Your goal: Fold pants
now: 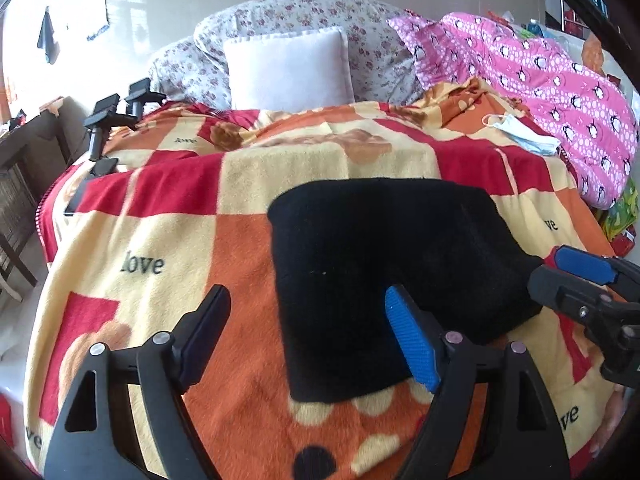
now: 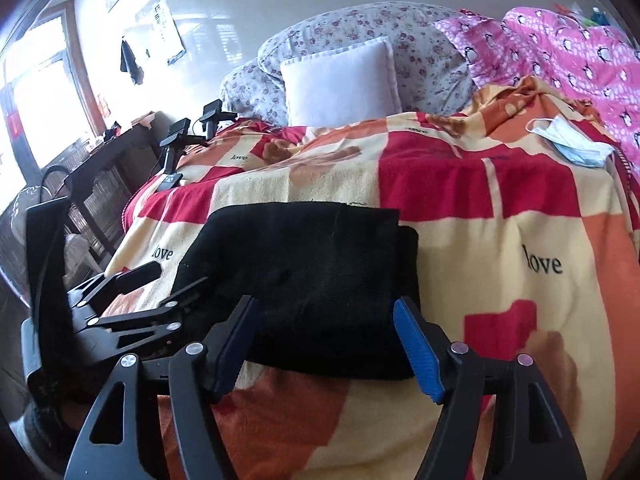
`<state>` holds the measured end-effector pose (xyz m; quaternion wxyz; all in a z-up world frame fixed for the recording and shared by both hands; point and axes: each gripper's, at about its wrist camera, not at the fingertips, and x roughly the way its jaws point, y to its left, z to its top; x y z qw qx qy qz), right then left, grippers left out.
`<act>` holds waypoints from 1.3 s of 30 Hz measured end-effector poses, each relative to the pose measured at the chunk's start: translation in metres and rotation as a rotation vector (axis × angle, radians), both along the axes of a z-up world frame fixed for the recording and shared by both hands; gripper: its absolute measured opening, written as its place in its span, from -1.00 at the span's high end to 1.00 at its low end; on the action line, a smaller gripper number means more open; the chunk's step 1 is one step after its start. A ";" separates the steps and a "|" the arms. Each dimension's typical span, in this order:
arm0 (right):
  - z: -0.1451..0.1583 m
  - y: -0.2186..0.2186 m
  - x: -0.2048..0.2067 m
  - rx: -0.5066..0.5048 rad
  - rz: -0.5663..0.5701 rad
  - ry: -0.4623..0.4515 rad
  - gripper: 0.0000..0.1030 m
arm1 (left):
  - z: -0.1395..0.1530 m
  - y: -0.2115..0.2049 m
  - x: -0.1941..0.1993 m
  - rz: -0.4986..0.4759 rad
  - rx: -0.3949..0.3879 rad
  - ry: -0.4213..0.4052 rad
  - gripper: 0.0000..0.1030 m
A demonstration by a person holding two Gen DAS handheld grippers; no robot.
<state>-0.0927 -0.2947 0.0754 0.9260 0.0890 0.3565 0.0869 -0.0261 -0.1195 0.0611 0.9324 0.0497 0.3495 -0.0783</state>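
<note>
Right wrist: folded black pants (image 2: 316, 288) just beyond right gripper's (image 2: 328, 344) spread fingers.

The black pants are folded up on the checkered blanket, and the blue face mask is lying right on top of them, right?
Not quite. The face mask lies on the checkered blanket, far behind the folded black pants, not on them. Both wrist views show this.

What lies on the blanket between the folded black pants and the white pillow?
Nothing but bare checkered blanket: in the right wrist view, no object sits between the folded black pants and the white pillow. The face mask lies off to the right.
</note>
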 end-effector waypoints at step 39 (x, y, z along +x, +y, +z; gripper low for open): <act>0.016 0.014 -0.050 -0.018 0.005 -0.003 -0.61 | 0.033 0.005 -0.066 0.035 -0.003 -0.120 -0.61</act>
